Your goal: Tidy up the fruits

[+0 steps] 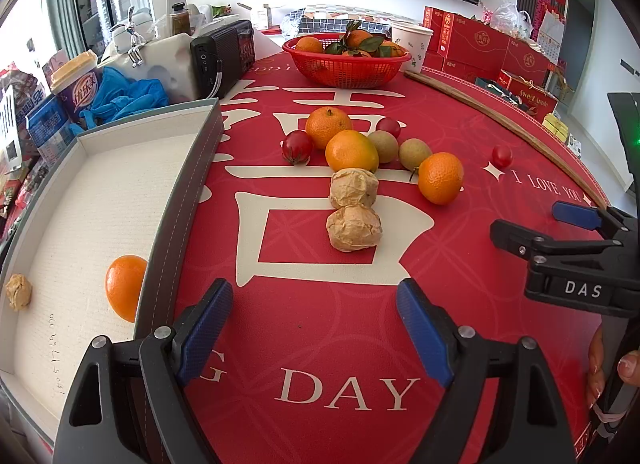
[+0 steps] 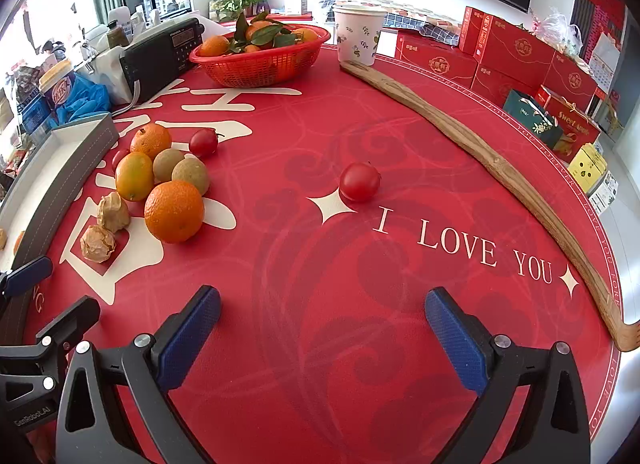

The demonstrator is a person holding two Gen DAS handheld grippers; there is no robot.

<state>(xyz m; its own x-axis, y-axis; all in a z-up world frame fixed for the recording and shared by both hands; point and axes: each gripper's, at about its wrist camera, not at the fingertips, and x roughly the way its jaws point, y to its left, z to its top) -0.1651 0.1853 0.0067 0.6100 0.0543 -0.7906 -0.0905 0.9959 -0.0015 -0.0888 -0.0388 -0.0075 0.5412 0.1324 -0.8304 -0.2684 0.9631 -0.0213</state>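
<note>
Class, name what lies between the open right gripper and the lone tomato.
Only bare red tablecloth lies between the right gripper and the lone tomato, shown in the right wrist view.

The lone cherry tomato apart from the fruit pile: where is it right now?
The lone cherry tomato lies on the red tablecloth, right of the pile and beside the white star before "I LOVE YOU".

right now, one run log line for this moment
left gripper: open, empty | right gripper: open, empty | tray: orange, husk fruit | loose fruit on mat
</note>
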